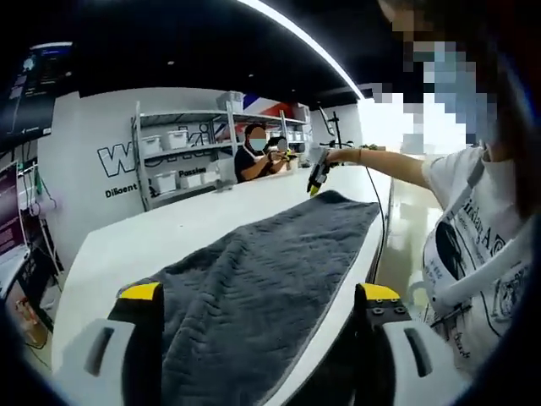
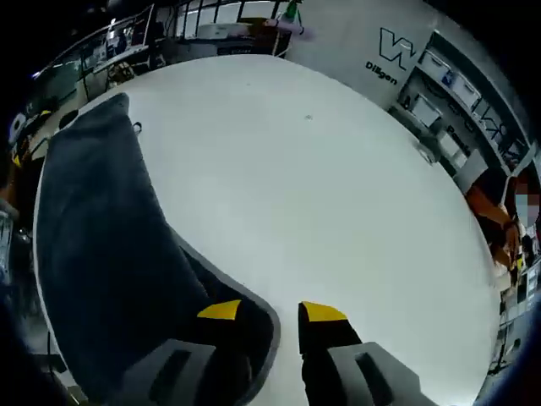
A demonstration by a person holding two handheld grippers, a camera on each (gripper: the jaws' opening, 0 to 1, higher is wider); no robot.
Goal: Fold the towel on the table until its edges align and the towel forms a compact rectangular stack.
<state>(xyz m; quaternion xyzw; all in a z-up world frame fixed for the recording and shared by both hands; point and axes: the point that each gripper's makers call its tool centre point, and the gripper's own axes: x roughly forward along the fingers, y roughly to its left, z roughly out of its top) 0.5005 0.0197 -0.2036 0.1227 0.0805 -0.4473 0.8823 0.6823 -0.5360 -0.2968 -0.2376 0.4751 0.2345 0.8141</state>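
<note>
**Towel flat on table, a gripper at each end**

Left gripper view, from left to right: a white wall with shelves point(image 1: 182, 156) holding white bins stands far left, and a person in dark top point(image 1: 254, 161) is behind the far end of the table. The white table point(image 1: 161, 245) runs from near to far. On it lies the dark grey towel point(image 1: 262, 279), spread long, along the right edge of the table (its near end hangs a bit over the near right side). The left gripper point(image 1: 262, 296) has its two yellow-tipped jaws wide apart, one at each side of the towel's near end; the towel passes between them, but they are not closed on it. At the far end of the towel, the right gripper point(image 1: 318, 176) is held by the person's hand just above the far corner. Further right is the person's arm and white printed T-shirt point(image 1: 473, 245).

Right gripper view, left to right: the towel point(image 2: 101, 245) lies along the left side of the table point(image 2: 338, 194), w/ a small loop at its far edge. The right gripper point(image 2: 270, 311) has jaws apart; its left jaw sits over the near corner of the towel, its right jaw over bare table just beside the towel edge. Cannot tell if the tips touch the cloth. Far right are shelves w/ bins point(image 2: 448, 85).
</note>
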